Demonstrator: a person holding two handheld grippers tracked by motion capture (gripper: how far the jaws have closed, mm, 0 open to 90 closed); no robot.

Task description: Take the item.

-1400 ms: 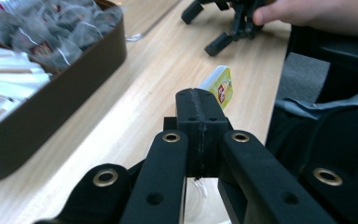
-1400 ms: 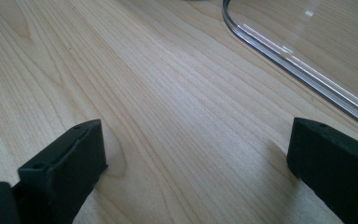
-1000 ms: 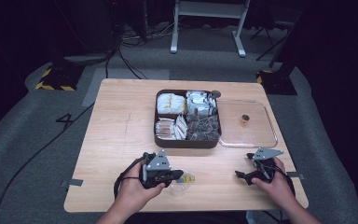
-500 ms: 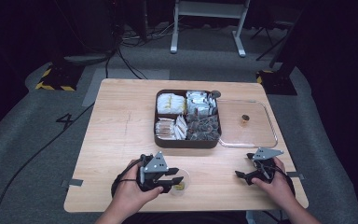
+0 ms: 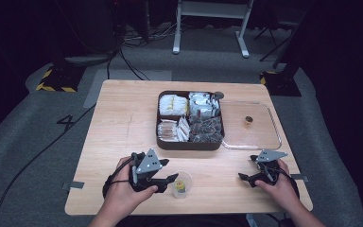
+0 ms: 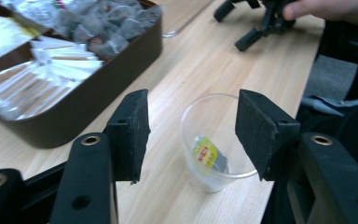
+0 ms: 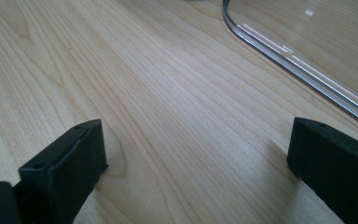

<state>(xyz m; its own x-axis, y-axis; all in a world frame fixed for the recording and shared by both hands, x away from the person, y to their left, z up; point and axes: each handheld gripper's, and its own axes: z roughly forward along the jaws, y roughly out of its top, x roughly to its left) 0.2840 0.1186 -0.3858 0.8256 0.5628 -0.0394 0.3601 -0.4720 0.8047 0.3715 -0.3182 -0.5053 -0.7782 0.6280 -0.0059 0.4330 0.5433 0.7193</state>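
Clear plastic cup (image 6: 216, 140), tea bag (image 6: 207, 153) inside, stands on the desk (image 5: 123, 127) just past our left gripper (image 6: 191, 133), whose fingers have just spread off the bag, dropping it in; right gripper (image 7: 196, 163) rests released.

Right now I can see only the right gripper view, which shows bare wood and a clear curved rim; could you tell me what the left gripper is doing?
Observer: The left gripper is at a clear cup near the table's front edge. Its jaws have just been opening, and neither pad presses on the cup.
Operator: Thank you. Is anything in that cup?
Observer: Yes, one tea bag with a yellow label lies at the bottom.
Operator: And what does my clear rim belong to?
Observer: It belongs to a clear lid that lies flat beside the dark box of tea bags, on the box's right in the high view.
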